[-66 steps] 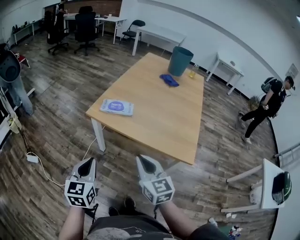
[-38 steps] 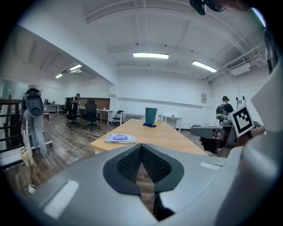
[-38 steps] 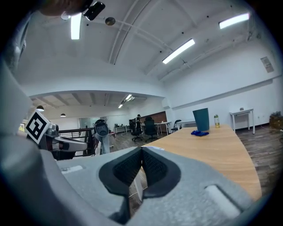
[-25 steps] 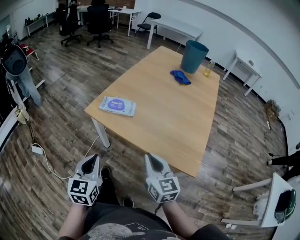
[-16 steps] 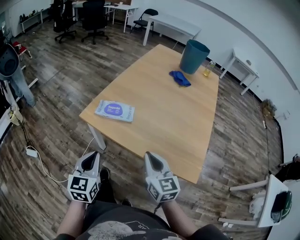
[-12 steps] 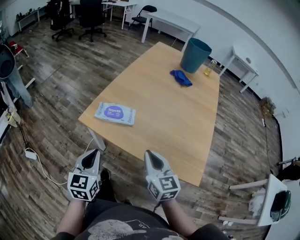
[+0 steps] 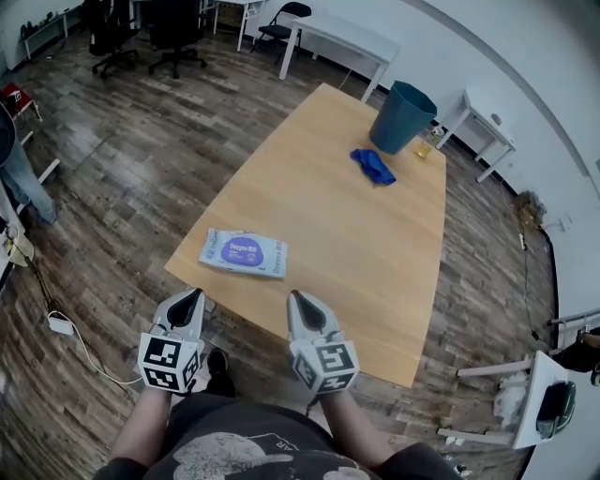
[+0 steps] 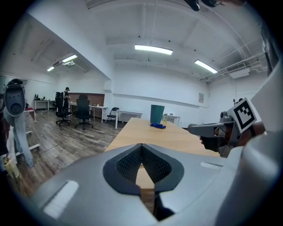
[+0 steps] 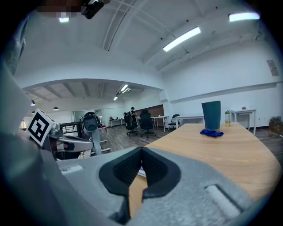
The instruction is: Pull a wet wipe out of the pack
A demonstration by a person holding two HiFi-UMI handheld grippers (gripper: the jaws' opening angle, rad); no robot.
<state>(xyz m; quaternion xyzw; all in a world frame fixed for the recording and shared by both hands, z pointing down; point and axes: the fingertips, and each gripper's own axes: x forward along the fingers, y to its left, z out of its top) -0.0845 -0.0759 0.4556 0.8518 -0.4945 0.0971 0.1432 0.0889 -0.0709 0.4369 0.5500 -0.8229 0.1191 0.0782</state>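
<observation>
The wet wipe pack point(image 7: 244, 253), flat and white with a purple label, lies near the front left corner of the wooden table point(image 7: 366, 234). My left gripper point(image 7: 193, 294) is shut and empty, just short of the table's near edge, below and left of the pack. My right gripper point(image 7: 294, 297) is also shut and empty, at the edge just right of the pack. In the right gripper view a sliver of the pack point(image 9: 141, 171) shows below the closed jaws, and the left gripper point(image 9: 66, 142) is at the left. Neither gripper touches the pack.
A teal bin point(image 7: 403, 114), a blue cloth point(image 7: 375, 167) and a small bottle point(image 7: 427, 146) sit at the table's far end. White desks and office chairs point(image 7: 169, 28) stand beyond. A cable and plug point(image 7: 58, 324) lie on the floor at the left.
Both grippers have advanced together to the table's near edge. The pack now lies just ahead of them, between their tips. Both stayed shut.
</observation>
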